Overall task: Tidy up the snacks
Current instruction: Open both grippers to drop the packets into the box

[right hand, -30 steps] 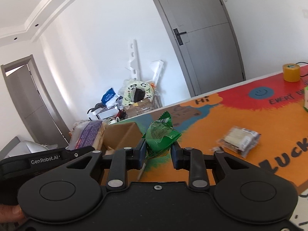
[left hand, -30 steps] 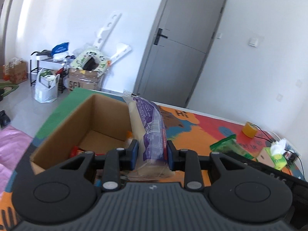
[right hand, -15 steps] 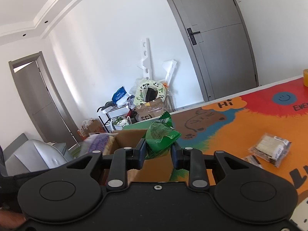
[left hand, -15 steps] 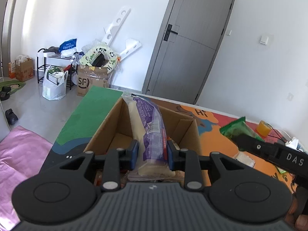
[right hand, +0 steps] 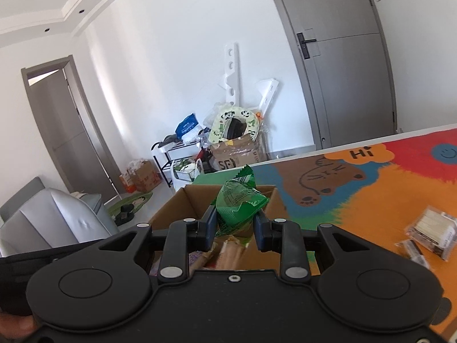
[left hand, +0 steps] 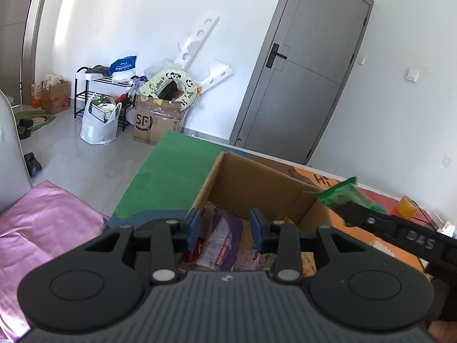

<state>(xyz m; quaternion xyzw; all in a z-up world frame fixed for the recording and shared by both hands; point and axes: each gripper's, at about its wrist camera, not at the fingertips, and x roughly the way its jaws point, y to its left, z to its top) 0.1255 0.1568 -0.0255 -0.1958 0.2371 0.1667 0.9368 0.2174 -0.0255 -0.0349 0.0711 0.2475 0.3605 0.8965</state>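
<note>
We see bright daylight in both views, strongest as a soft band on the white wall (left hand: 94,28) at left. Fisheye bends the door (right hand: 342,65) and darkens the corners. The green snack packet (left hand: 347,194) is motion-blurred; the table mat (right hand: 400,188) is slightly soft.

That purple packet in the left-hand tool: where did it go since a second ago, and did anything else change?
The left gripper let it go: its jaws are opening with nothing between them, and the purple packet now lies in the cardboard box. The right gripper carried its green packet over to the box. That grip stayed shut, and the clear-wrapped snack stayed on the mat.
</note>
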